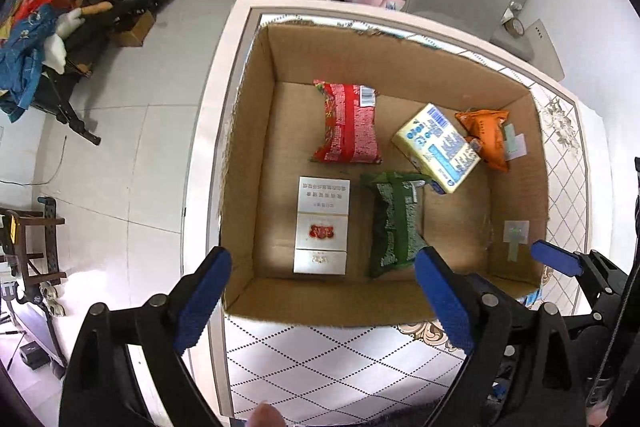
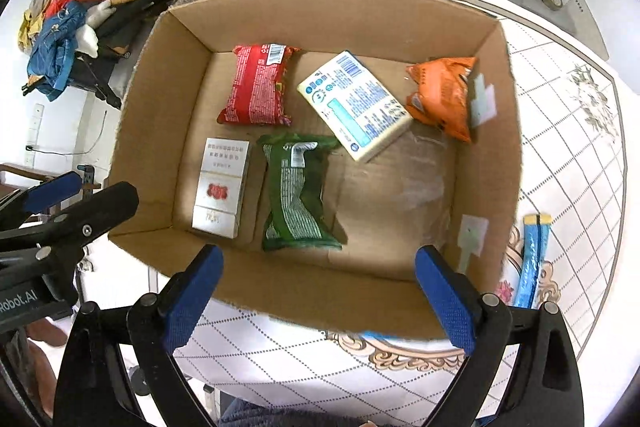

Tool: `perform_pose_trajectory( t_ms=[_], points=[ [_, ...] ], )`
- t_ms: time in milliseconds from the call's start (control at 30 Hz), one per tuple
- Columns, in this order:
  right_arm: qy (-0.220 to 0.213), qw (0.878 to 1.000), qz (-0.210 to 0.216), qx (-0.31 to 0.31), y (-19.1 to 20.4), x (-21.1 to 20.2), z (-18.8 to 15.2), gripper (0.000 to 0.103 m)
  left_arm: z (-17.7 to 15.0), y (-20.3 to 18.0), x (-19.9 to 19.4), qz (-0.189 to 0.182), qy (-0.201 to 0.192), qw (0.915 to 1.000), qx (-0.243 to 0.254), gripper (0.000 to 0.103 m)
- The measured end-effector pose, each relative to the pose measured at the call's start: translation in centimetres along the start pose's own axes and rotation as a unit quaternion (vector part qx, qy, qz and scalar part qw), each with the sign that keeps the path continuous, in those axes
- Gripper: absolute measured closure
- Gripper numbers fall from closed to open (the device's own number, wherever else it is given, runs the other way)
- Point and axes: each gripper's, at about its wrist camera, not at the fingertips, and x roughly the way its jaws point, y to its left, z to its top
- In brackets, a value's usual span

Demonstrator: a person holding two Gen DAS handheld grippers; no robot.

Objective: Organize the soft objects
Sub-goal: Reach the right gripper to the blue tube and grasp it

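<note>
On the white diamond-patterned tabletop (image 2: 568,131), a blue wrapped stick (image 2: 530,259) beside the open brown cardboard box (image 2: 320,291) is shown only in the right view. Red (image 1: 348,123), green (image 1: 394,223) and orange (image 1: 486,137) soft packets are seen inside, with bare floor at the near right corner. Both the left gripper (image 1: 324,301) and right gripper (image 2: 320,301) are held wide apart, empty, above the near rim.

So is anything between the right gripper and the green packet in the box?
Nothing visible. The right gripper is open above the near wall of the cardboard box, and the green packet lies uncovered on the box floor, with the white carton beside it.
</note>
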Motion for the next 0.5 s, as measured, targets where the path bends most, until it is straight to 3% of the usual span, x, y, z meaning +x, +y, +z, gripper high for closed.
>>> perform_pose_trajectory(
  t_ms=[367,500],
  points=[
    [-0.046,0.998,0.028,-0.021,-1.8,-5.7,-2.6,0.005,-2.9,-4.4,-5.0,0.009,-0.057,0.9983,-0.001,0.009],
    [-0.079,0.995,0.054,-0.016,-5.4,-9.0,-3.9,0.005,-3.7,-6.9,-6.9,-0.006,-0.074,0.9972,-0.012,0.009]
  ],
)
